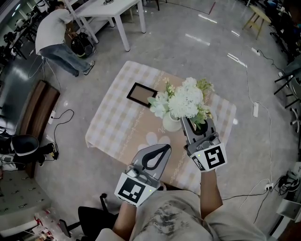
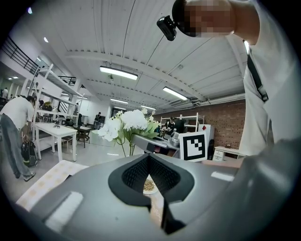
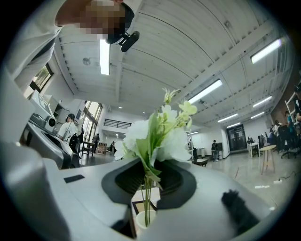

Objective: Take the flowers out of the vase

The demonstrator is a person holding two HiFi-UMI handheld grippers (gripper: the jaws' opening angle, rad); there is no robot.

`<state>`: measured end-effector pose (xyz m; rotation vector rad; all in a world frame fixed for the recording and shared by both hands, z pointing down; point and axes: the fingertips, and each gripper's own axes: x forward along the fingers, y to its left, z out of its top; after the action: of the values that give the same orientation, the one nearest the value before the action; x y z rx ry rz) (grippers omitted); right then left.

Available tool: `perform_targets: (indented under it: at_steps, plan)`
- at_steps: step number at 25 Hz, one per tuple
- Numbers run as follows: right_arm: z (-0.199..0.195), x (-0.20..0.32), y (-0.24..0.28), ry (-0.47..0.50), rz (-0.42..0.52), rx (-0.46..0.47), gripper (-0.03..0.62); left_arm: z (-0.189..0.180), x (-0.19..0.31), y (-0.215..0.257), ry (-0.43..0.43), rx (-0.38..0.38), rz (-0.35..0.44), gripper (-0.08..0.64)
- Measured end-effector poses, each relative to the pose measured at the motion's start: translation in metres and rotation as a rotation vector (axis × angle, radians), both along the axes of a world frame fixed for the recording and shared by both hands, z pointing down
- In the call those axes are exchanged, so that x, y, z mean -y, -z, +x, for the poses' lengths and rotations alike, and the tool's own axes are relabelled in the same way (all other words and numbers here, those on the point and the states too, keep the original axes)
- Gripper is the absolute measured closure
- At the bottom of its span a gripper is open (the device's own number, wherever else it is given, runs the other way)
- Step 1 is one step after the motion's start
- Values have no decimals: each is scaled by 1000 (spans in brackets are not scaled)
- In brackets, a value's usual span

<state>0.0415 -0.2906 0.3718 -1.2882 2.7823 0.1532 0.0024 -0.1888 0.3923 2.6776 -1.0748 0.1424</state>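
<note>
Two handheld grippers noted over a table (image 1: 113, 128) in checked cloth; all places taken from the white vase (image 1: 171, 123) near the table's middle.

Far to the upper left of the vase, off the cloth: person (image 1: 56, 33) bent over beside a white table (image 1: 113, 9).

Just left of the vase and a little beyond it: black frame (image 1: 141, 94), flat on the cloth.

Below and left of the vase: left gripper (image 1: 167, 147), apart from the vase, tips aimed toward it. Fingers (image 2: 135, 173) closed tip to tip in the left gripper view, nothing between them, only cloth seen through the gap under the tips.

Directly above the vase: flowers (image 1: 186, 100), white heads with pale green leaves, bunch upright, covering the vase mouth from overhead. Stems (image 3: 146, 197) thin and green, straight down to the vase mouth in the right gripper view; lower ends not made out.

Just right of the vase, level with the stems: right gripper (image 1: 190, 123), set in under the blooms. Fingers (image 3: 178, 181) nearly closed, clamped on the stems above the rim. Marker cube (image 1: 212, 157) below and right of the vase, at the forearm end.

Far right of the vase, on the grey floor (image 1: 225, 42): white power strip (image 1: 256, 109) with trailing cable.
</note>
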Motion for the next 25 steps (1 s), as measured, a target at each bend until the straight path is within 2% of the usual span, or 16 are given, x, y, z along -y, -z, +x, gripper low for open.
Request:
perform_targets:
  at_steps: [25]
  plan:
    - [-4,-33,62,-35,130,5,511,-12,-27,24,-22,-16,64,552]
